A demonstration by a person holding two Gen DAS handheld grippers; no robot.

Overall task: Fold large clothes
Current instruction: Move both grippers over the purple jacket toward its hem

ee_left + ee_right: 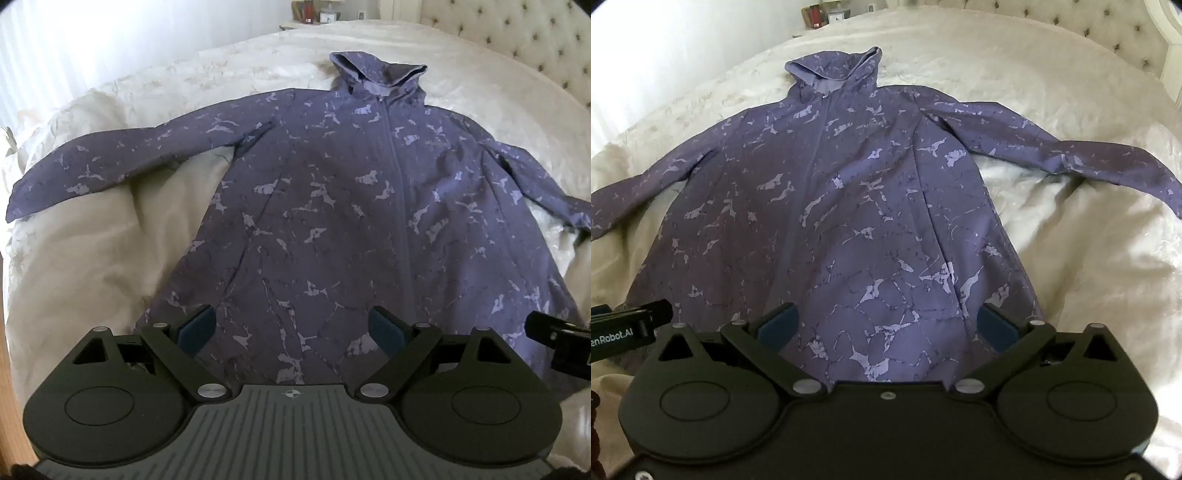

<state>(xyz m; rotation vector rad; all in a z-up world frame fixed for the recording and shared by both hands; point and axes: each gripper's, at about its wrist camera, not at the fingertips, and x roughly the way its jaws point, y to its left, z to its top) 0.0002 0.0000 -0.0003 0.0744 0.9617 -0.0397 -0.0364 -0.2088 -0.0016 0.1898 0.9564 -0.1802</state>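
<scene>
Both claws are hovering spread wide over the hem: left claw (291, 328) and right claw (886, 325), each gripping nothing. One purple hooded jacket (332, 206) is lying zipped and flat on the cream bedspread (92, 258), its two sleeves stretching outward. "enRobot.AI" is showing on the left claw at the right view's edge.

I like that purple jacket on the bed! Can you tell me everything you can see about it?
The jacket is purple-blue with pale marbled patches and looks thin and smooth. It has a hood at the far end and a closed zipper down the front. It lies flat, front up, on a cream bedspread, both sleeves spread sideways. Nothing grips it: the left gripper and right gripper hover near its hem, jaws open.
</scene>
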